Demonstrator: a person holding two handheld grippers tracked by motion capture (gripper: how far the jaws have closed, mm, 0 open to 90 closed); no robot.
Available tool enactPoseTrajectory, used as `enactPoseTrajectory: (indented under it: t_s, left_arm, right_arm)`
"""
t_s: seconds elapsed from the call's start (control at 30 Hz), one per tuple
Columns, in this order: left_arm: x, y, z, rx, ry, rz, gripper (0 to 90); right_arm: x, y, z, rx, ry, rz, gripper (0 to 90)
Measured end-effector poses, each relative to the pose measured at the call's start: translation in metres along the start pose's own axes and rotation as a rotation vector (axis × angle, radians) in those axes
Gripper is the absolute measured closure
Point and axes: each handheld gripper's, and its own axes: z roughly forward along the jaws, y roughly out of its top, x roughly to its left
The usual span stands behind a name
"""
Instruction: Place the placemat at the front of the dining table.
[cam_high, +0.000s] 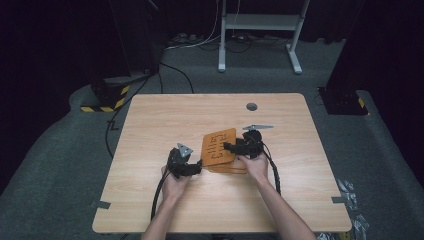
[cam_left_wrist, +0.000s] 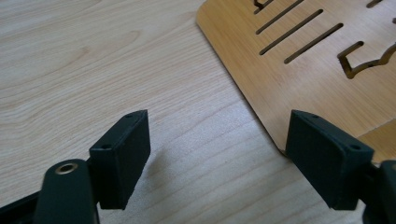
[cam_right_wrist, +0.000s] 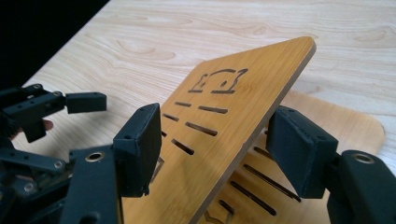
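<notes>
The right gripper has its jaws either side of a slotted bamboo panel, tilted up on edge above a second panel lying flat on the tabletop; the jaws look not quite pressed on it. The left gripper is spread wide, empty, just beside the panel's corner.

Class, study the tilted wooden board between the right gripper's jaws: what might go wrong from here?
1. The upper board is tilted between the right gripper jaws, which look not yet pressed on it; it may slip back onto the lower board.
2. The left gripper stands open at the board's corner; a nudge could push the boards across the table.
</notes>
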Motion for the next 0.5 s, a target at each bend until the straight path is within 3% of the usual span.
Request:
enactPoseTrajectory:
  t_s: [0.03, 0.23, 0.37, 0.43, 0.47, 0.5]
  left_arm:
    - [-0.001, 0.0, -0.001, -0.001, -0.003, -0.006, 20.6]
    - [-0.007, -0.001, -0.009, -0.025, -0.056, 0.05, 16.4]
    - [-0.008, -0.002, -0.007, -0.017, -0.085, 0.053, 16.8]
    - [-0.005, -0.004, -0.007, -0.031, -0.131, 0.024, 16.3]
    - [-0.006, -0.004, -0.006, -0.018, -0.119, 0.027, 17.4]
    - [-0.006, -0.005, -0.005, -0.019, -0.134, 0.029, 16.9]
  right_arm:
    - [0.001, 0.0, 0.0, -0.002, 0.004, 0.003, 35.8]
    - [0.006, 0.001, 0.002, 0.001, 0.024, 0.007, 35.8]
    - [0.007, 0.001, 0.004, 0.003, 0.04, 0.003, 38.0]
    - [0.01, 0.002, 0.003, -0.006, 0.055, 0.0, 40.8]
    - [0.011, 0.002, 0.003, -0.002, 0.062, -0.006, 41.9]
    - [0.013, 0.002, 0.003, -0.005, 0.07, -0.012, 42.7]
